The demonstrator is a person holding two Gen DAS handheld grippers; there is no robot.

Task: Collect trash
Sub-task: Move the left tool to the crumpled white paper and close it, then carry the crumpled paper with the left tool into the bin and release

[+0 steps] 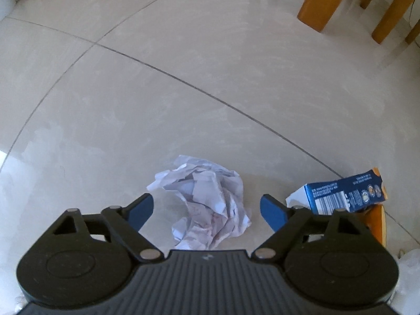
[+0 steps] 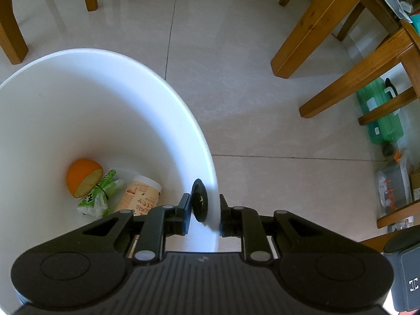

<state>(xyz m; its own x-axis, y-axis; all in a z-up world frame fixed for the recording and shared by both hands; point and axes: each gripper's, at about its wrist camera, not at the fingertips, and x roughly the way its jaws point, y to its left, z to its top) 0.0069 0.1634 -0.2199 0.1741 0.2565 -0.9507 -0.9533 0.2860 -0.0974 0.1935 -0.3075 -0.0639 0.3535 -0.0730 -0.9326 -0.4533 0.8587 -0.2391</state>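
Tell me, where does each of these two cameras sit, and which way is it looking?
Left wrist: on the left gripper, looking steeply down at crumpled paper and a carton on the floor; open fingers show.
Right wrist: on the right gripper, looking down into a white bin; its fingers clamp the rim.
Shared: tiled floor, wooden furniture legs.

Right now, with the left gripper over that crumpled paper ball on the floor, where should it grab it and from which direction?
Grip the crumpled paper ball across its bulky middle, coming straight down from above. It lies loose on the tile floor, already between the open fingers of the left gripper, and its wrinkled, squashable shape should let the pads bite anywhere. The blue carton lies apart to the right, probably clear of the closing fingers.
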